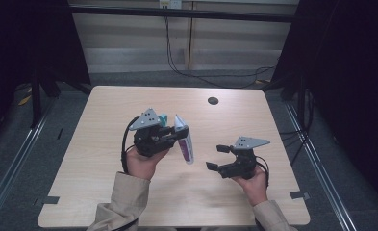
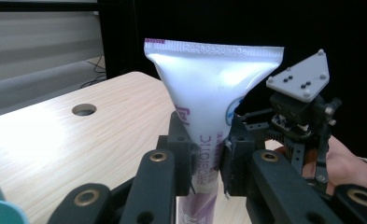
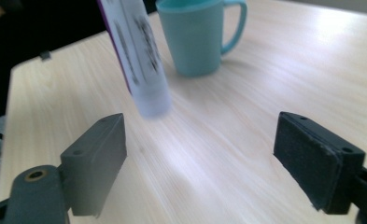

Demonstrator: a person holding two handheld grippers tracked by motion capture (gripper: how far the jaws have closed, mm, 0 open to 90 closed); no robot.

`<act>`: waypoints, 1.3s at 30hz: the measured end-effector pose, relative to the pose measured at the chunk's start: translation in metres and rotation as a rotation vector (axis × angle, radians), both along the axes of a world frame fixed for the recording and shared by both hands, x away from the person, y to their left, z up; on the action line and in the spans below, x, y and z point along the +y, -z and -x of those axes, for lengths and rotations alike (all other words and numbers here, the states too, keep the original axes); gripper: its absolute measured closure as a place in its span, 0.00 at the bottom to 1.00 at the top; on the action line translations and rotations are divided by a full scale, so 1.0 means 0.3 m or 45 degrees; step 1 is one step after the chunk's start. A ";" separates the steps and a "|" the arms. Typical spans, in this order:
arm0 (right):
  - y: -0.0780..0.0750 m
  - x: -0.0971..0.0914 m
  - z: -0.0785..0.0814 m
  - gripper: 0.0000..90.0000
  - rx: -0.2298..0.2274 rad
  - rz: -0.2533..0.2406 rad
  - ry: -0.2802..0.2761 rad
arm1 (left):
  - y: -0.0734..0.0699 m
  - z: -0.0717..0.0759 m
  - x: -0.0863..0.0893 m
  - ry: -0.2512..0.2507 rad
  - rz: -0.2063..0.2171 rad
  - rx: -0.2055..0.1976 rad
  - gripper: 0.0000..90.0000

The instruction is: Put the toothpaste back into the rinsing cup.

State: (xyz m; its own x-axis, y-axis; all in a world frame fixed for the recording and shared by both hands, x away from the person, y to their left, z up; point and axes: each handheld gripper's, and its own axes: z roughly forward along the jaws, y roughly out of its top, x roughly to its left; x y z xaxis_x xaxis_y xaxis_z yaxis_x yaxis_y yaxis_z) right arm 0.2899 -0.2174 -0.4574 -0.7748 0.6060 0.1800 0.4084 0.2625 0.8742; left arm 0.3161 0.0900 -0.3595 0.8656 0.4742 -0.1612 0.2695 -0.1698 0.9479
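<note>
A pale wooden table [image 1: 105,192] with rounded corners and a small round hole [image 1: 213,100] near its far edge stands on grey floor between metal rails, dark curtains at either side and a cable trailing along the back wall. Above it, the left gripper [image 1: 177,133] clamps a white-and-purple tube [image 1: 185,142] at mid-length, clear of the tabletop. The right gripper [image 1: 217,157], near the tube's lower end, has its jaws spread wide with nothing between them. A teal mug [image 3: 200,35] stands on the table beyond the tube.
</note>
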 end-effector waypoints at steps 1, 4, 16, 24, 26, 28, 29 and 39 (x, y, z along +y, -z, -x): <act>0.007 -0.002 0.003 0.17 -0.005 0.027 0.015 | -0.003 0.000 0.003 -0.003 -0.004 -0.004 0.86; 0.024 -0.011 0.009 0.17 -0.007 0.090 0.028 | -0.013 -0.006 0.014 -0.013 -0.009 -0.006 0.86; 0.122 -0.014 0.034 0.16 0.035 0.350 0.047 | -0.046 -0.035 0.055 -0.067 -0.051 0.018 0.86; 0.162 -0.015 0.045 0.16 0.057 0.422 0.056 | -0.068 -0.050 0.083 -0.096 -0.069 0.031 0.86; 0.168 -0.016 0.047 0.16 0.063 0.421 0.055 | -0.073 -0.054 0.089 -0.103 -0.072 0.031 0.86; 0.172 -0.016 0.048 0.16 0.064 0.423 0.057 | -0.078 -0.058 0.096 -0.114 -0.073 0.029 0.86; 0.173 -0.017 0.049 0.16 0.064 0.422 0.061 | -0.083 -0.061 0.103 -0.123 -0.072 0.030 0.86; 0.178 -0.022 0.052 0.15 0.082 0.403 0.076 | -0.116 -0.080 0.132 -0.155 -0.062 0.023 0.86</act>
State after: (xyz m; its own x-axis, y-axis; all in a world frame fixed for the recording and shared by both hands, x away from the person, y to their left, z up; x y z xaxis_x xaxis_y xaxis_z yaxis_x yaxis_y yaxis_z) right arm 0.2742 -0.2239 -0.5109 -0.7292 0.6839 0.0225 0.4829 0.4911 0.7250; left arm 0.3400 0.1297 -0.3247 0.7985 0.5828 -0.1504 0.3076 -0.1803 0.9343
